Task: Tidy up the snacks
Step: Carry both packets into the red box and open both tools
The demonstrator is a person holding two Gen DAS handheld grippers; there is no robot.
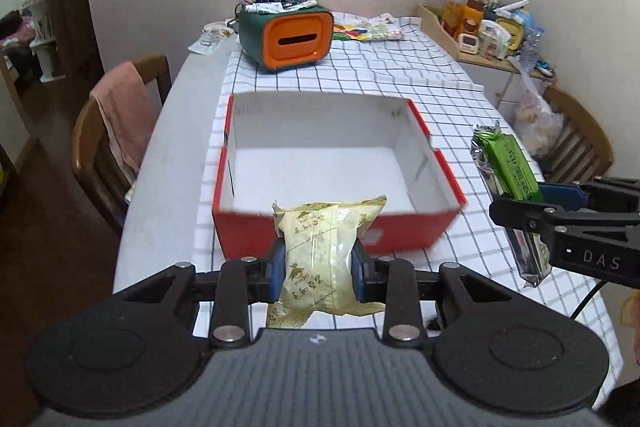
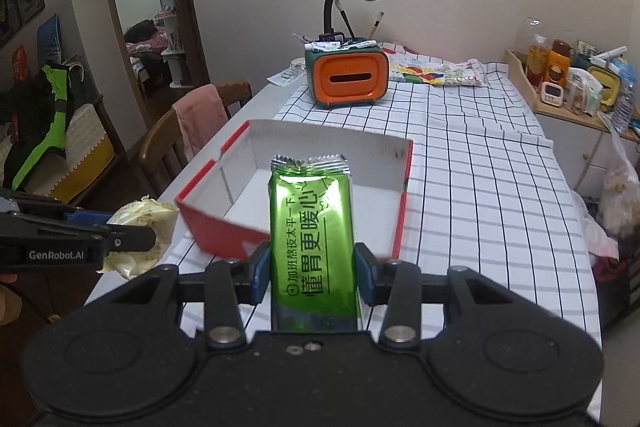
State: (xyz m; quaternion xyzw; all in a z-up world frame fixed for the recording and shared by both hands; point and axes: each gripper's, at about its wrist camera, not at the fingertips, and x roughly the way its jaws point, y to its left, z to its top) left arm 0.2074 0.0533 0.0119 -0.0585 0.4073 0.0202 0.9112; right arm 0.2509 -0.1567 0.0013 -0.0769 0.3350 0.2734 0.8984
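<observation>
Checked cloth covers the desk (image 1: 420, 75), with a lamp-topped orange and green organiser (image 1: 286, 37) at the far end and a red box (image 1: 440, 163) with a white, empty inside lying nearer. Both snacks are held in the air at the box's near edge. The left gripper (image 1: 319, 267) has its fingers narrowed onto a pale yellow pastry packet (image 1: 320, 251), pinching its middle. The right gripper (image 2: 311, 273), just to the right, has its fingers closed against the sides of a green bar packet (image 2: 310, 227), which stands lengthwise between them. To do this step well, I judge each packet should be carried over the near wall and lowered flat onto the white floor, side by side, before either grip is eased.
</observation>
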